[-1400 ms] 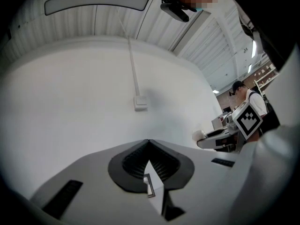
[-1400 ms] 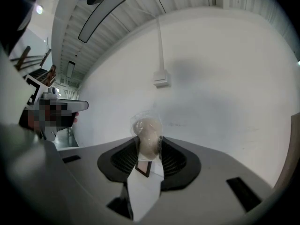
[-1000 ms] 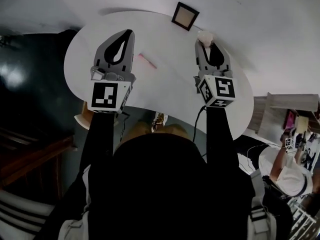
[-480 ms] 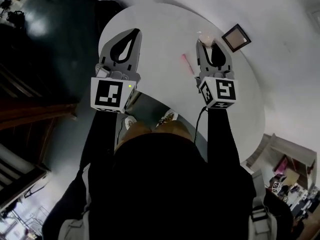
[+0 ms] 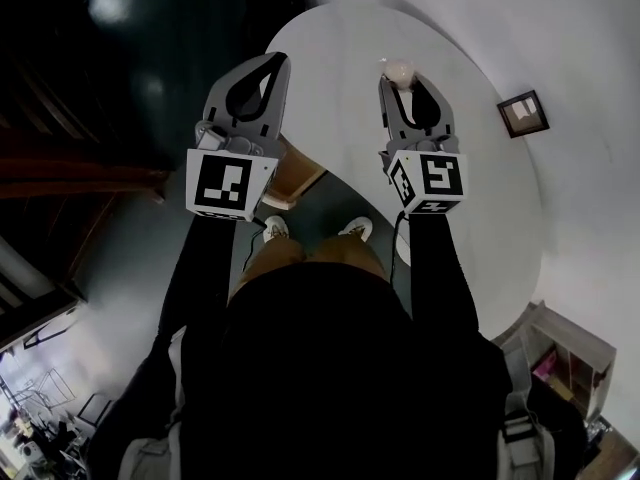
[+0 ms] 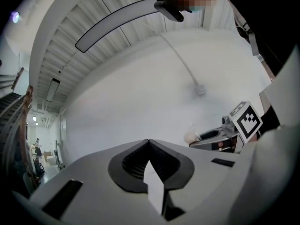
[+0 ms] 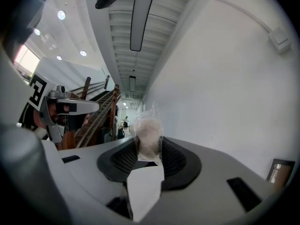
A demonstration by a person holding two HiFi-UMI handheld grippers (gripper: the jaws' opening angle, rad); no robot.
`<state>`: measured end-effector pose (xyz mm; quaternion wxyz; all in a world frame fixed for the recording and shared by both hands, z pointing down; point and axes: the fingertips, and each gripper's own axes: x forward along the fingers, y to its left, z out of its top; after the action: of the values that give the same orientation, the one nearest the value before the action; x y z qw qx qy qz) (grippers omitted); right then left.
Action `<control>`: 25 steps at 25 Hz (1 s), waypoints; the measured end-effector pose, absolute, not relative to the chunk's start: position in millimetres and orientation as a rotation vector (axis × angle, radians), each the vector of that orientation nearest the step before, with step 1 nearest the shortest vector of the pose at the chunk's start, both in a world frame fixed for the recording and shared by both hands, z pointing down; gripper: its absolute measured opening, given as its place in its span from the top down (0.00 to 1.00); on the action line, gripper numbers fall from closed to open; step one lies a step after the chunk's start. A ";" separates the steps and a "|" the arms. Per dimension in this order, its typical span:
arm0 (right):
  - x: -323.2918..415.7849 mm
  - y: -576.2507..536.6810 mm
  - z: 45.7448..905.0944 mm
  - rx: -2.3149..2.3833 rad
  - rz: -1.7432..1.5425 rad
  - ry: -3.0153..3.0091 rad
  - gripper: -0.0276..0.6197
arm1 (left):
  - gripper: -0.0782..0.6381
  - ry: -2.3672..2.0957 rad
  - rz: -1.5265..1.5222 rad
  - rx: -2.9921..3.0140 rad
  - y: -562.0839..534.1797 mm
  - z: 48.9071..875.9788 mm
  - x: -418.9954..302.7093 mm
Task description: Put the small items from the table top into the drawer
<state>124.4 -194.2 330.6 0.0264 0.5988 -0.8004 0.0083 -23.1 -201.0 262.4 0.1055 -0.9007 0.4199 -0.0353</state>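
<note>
Grip: your right gripper (image 7: pixel 149 148) is clenched on a small pale lump in clear wrap (image 7: pixel 148 131). The pads press it from both sides, and the twisted top of the wrap sticks up above the jaw tips.
Other tongs: your left gripper (image 6: pixel 149 142) is clenched on nothing, its jaw tips meeting at a point.
Pose: both grippers point away from you, side by side and apart. Their marker cubes (image 5: pixel 232 183) sit on the near ends, with your black sleeves (image 5: pixel 205 268) behind them.
Item place: the lump sits at the very tip of the right gripper. In the head view it shows over the far part of the white table (image 5: pixel 480 188).
Left side: the left gripper's tip lies at the table's left edge, with dark floor (image 5: pixel 120 88) further left.
Between the tongs: a brown wooden piece (image 5: pixel 298 171) shows under the table's near edge. You cannot tell from here whether it is the drawer.
Below: your shoes (image 5: pixel 275 230) stand on the dark floor just near of that piece.
Right side: a small dark-framed square (image 5: pixel 523 114) lies just past the table's right edge, well apart from the held lump.
Far ahead: a plain white wall (image 6: pixel 140 102) fills both gripper views.
Overhead: a long strip light (image 7: pixel 140 13) runs along the ceiling.
Far left of the right gripper view: a staircase (image 7: pixel 96 111) with wooden rails.
</note>
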 end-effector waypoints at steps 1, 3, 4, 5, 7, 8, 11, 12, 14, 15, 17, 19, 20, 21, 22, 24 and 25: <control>112.9 -196.1 330.9 1.832 0.024 -2.484 0.73 | 0.87 1.248 -0.105 -2.651 -201.5 262.1 -32.4; 92.1 -200.0 330.0 1.802 0.021 -2.504 0.73 | 0.87 1.266 -0.109 -2.635 -202.7 261.0 -50.3; 82.2 -201.7 329.6 1.789 0.020 -2.512 0.73 | 0.87 1.274 -0.110 -2.627 -202.6 260.5 -59.0; 71.7 -203.0 329.7 1.773 0.015 -2.518 0.73 | 0.87 1.286 -0.112 -2.620 -202.0 260.4 -67.9; 48.5 -205.3 331.8 1.727 -0.001 -2.527 0.73 | 0.87 1.313 -0.112 -2.612 -200.6 261.1 -85.4; 37.2 -206.2 333.3 1.705 -0.005 -2.534 0.73 | 0.87 1.321 -0.116 -2.605 -199.9 262.2 -92.7; 11.2 -207.0 335.6 1.661 0.000 -2.563 0.73 | 0.87 1.317 -0.154 -2.585 -198.7 268.4 -108.0; 5.2 -207.5 336.5 1.654 0.001 -2.566 0.73 | 0.87 1.317 -0.158 -2.586 -198.9 269.8 -112.8; -3.1 -209.7 339.8 1.648 0.014 -2.565 0.73 | 0.87 1.327 -0.159 -2.592 -199.8 272.4 -122.9; -5.5 -210.8 342.5 1.647 0.026 -2.563 0.73 | 0.87 1.332 -0.164 -2.591 -200.1 274.1 -126.9; -10.4 -212.0 351.5 1.630 0.048 -2.558 0.73 | 0.87 1.341 -0.176 -2.589 -199.6 278.5 -132.4; -19.6 -212.6 367.3 1.593 0.081 -2.547 0.73 | 0.87 1.358 -0.196 -2.594 -198.8 285.3 -138.8; -25.5 -212.8 377.7 1.571 0.108 -2.539 0.73 | 0.87 1.371 -0.214 -2.594 -198.9 289.7 -143.0; -31.8 -212.8 388.9 1.547 0.137 -2.531 0.73 | 0.87 1.387 -0.228 -2.593 -198.9 293.9 -147.7; -38.5 -212.2 400.3 1.520 0.165 -2.523 0.73 | 0.87 1.406 -0.234 -2.594 -198.4 297.5 -152.5; -52.1 -209.5 422.1 1.462 0.208 -2.508 0.73 | 0.87 1.441 -0.235 -2.602 -195.7 303.6 -162.3; -58.3 -208.2 432.2 1.437 0.226 -2.500 0.73 | 0.87 1.453 -0.238 -2.604 -194.3 306.2 -166.7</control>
<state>-58.3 -208.2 432.2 0.1246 0.4929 -0.8576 0.0777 -166.7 -194.3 306.2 0.0750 -0.8681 0.4842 -0.0795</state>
